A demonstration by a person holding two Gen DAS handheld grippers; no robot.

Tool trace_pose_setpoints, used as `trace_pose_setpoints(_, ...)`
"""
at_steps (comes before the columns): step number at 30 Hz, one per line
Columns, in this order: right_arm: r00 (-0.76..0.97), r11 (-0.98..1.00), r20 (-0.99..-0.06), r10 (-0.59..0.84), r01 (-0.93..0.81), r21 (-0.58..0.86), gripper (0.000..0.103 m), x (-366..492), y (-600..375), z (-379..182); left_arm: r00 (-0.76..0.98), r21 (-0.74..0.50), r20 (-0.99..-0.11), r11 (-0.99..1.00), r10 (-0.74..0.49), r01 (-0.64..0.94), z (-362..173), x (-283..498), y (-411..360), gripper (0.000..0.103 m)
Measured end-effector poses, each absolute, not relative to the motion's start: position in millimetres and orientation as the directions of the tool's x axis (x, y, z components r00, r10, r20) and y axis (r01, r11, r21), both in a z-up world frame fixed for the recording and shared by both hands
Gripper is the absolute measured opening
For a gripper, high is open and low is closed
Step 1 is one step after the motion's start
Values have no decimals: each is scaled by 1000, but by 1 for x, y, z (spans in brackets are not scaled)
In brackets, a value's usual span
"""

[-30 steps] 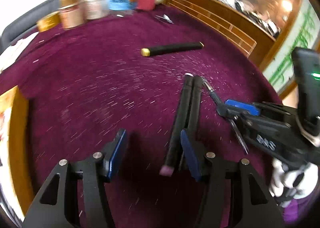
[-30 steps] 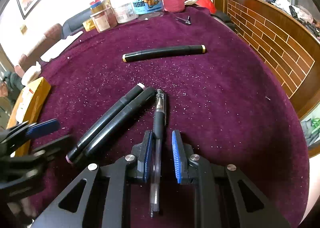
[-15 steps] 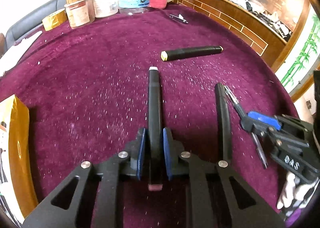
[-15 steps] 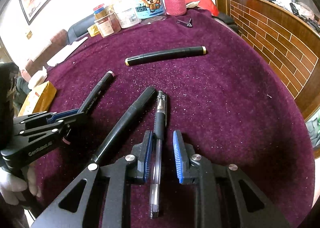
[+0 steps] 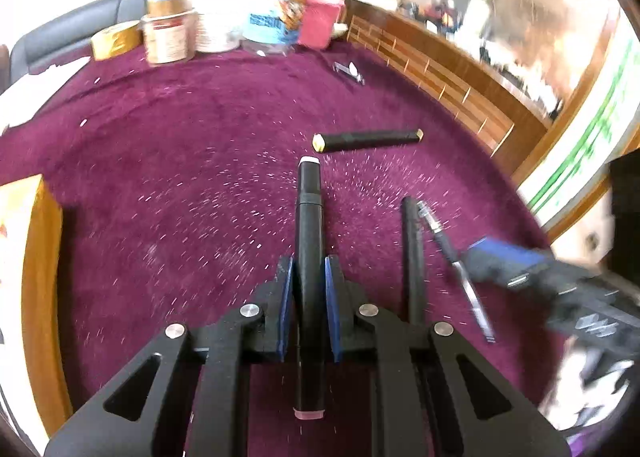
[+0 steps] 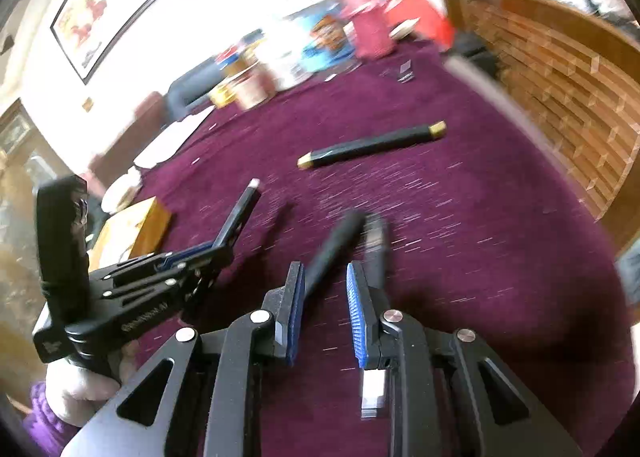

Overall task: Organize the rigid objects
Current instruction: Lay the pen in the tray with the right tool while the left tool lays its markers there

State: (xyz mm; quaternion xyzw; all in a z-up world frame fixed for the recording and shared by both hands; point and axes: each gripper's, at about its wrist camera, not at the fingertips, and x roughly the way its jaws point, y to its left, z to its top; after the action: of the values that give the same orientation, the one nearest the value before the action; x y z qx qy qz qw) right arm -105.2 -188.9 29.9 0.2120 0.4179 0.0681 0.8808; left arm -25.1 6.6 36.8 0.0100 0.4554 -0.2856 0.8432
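My left gripper [image 5: 308, 265] has a black marker [image 5: 308, 225] with a pink end cap between its blue pads. The jaws are closing and the pads press on it. In the right wrist view that marker [image 6: 240, 213] hangs tilted above the purple cloth [image 6: 460, 237]. A second black marker [image 5: 414, 257] and a clear gel pen [image 5: 452, 257] lie side by side on the cloth. My right gripper [image 6: 324, 269] hovers over them, its pads a little apart with only cloth showing between them. A black marker with gold ends [image 5: 368, 139] lies farther back.
Jars, a blue tub and a pink cup [image 5: 320, 21] crowd the table's far edge, with a nail clipper [image 5: 350, 71] near them. A yellow box [image 5: 32, 257] sits at the left. A wooden brick-pattern counter [image 6: 560, 77] curves along the right.
My left gripper closed on one of the paired black markers and carried it up and left, away from its neighbour. My right gripper rose, and the gel pen is no longer between its pads.
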Motion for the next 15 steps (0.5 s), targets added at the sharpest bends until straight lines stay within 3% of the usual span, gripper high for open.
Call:
trace_pose_setpoints(2,601,892,-729,329,57,449,19,-95,-177,21,420,-314,-746,828,-517,464,46,-34,29,12)
trace_pose_setpoints(13,539,955,-832,129,160,251,26,-62,-136,5,515,-503,-600,789,-612,352,83,-75,154,13)
trace_pose_setpoints(15,542,971,-837,77,149,186,17,-58,-127,4,547,-511,-588,798,-596,320,86,-82,179,13)
